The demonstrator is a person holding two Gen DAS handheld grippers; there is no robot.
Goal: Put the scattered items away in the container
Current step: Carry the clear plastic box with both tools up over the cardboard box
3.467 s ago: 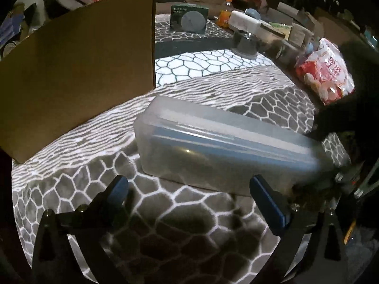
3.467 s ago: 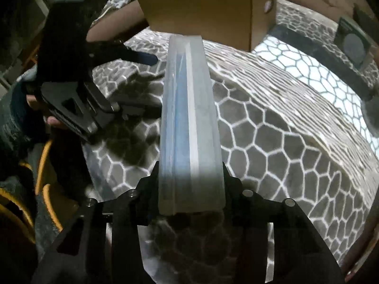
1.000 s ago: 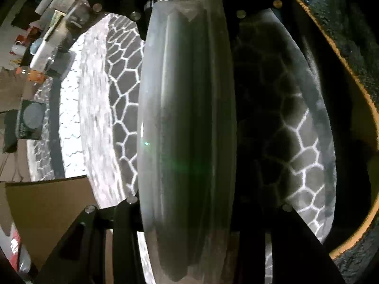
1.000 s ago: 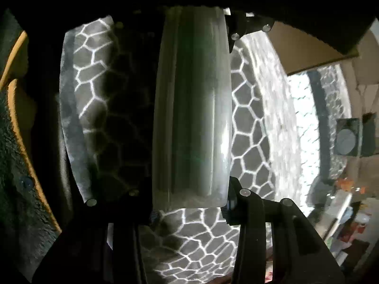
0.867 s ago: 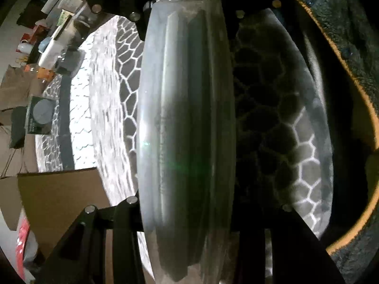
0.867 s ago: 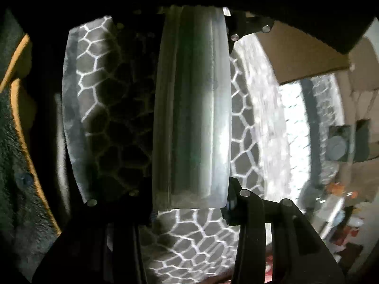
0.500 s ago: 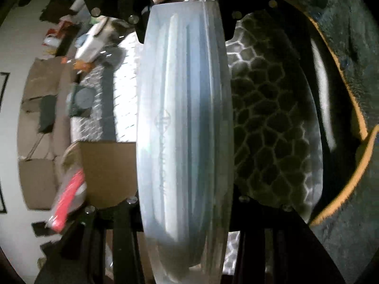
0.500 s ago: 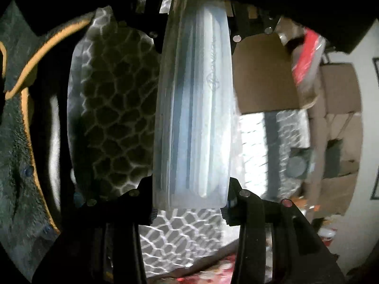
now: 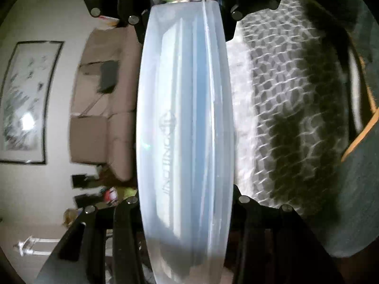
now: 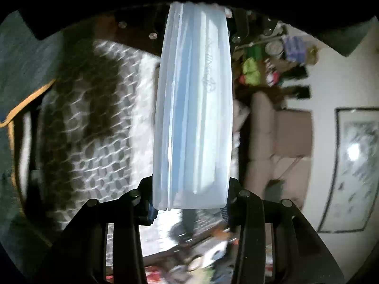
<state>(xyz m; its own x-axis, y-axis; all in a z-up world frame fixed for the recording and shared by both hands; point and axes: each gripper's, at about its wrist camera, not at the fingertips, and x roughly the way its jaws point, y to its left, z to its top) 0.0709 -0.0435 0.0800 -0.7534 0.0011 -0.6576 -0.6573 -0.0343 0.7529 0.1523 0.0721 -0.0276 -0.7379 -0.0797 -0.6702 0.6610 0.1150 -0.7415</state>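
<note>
Lifted off the honeycomb-patterned tablecloth (image 9: 284, 99) where it lay 3.5 seconds ago, the translucent plastic case (image 9: 184, 130) now hangs in the air, gripped at both ends. Back then only the right gripper clamped it while the left one stood open beside it.

In the left wrist view the case runs down the middle of the frame, top to bottom, with an embossed logo on its face. The left gripper (image 9: 186, 201) has its fingers closed narrow on the near end at the lower middle, and the right gripper shows at the top middle, clamped on the far end. The tablecloth fills the right of the frame, blurred. A beige sofa (image 9: 99, 123) and a framed picture (image 9: 26, 101) on the wall sit at the left, turned sideways.

In the right wrist view the case (image 10: 193, 118) again runs down the centre. The right gripper (image 10: 189, 201) pinches the near end at the lower middle, fingers narrow against its sides. The tablecloth (image 10: 99, 123) is on the left, the sofa (image 10: 279, 137) and the picture (image 10: 355, 161) on the right. Blurred clutter (image 10: 272, 64) shows at the upper right.
</note>
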